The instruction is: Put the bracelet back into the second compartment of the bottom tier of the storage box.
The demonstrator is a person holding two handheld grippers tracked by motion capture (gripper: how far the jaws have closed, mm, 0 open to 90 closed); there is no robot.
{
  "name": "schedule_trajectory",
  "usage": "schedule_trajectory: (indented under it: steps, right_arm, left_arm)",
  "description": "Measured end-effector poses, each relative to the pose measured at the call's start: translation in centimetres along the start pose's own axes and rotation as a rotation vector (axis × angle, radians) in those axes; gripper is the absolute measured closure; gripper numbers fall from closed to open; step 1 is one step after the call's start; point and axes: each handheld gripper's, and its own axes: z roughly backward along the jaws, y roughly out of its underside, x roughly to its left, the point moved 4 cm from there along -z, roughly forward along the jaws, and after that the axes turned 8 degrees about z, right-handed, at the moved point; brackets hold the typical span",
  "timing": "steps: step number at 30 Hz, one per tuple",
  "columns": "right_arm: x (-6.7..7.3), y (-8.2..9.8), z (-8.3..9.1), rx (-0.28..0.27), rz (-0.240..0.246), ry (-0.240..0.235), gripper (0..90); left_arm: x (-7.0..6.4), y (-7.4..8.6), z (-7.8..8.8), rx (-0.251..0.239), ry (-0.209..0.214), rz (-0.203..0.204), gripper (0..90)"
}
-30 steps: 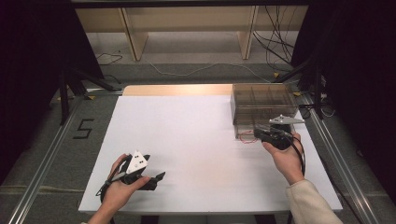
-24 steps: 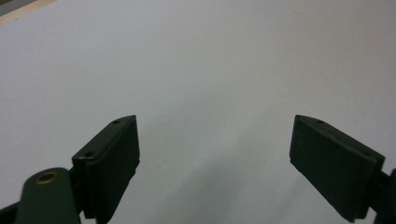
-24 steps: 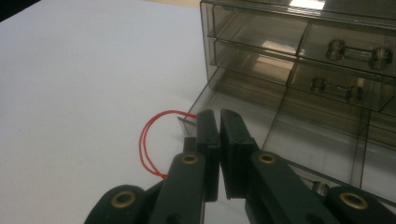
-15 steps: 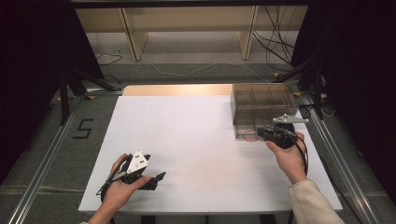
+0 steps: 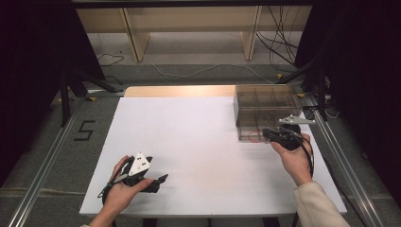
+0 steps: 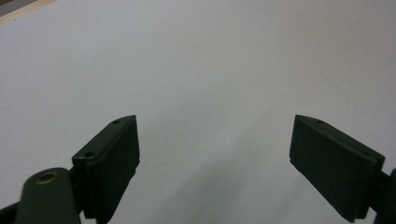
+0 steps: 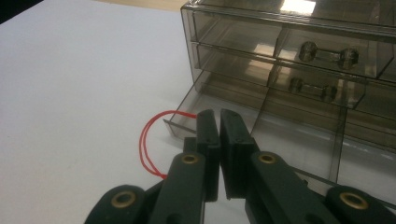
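Note:
A smoky clear drawer cabinet (image 5: 265, 101) (image 7: 280, 42) stands at the table's right rear, with its bottom drawer (image 7: 280, 135) pulled out. My right gripper (image 5: 265, 134) (image 7: 218, 116) is just in front of that drawer's left corner, jaws closed together. A red rubber band (image 7: 147, 140) (image 5: 256, 137) loops out from the jaws to the left over the table, so the grip looks to be on it. My left gripper (image 5: 156, 171) (image 6: 215, 154) rests low over the bare white table near its front left, jaws wide apart with nothing between them.
The white tabletop (image 5: 198, 142) spreads between both hands. Two upper drawers carry clear bar handles (image 7: 327, 53). Metal rails (image 5: 340, 161) run along both sides of the table, and a "5" mark (image 5: 85, 130) lies on the floor at left.

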Motion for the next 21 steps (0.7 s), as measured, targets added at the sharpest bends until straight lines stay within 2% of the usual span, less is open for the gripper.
schedule_trajectory:
  steps: [21]
  right_arm:
    - [-0.88,0.14,0.34,-0.004,-0.016,0.024,87.5]
  left_arm:
    - [-0.12,-0.05,0.09,-0.008,0.001,0.002,15.9]
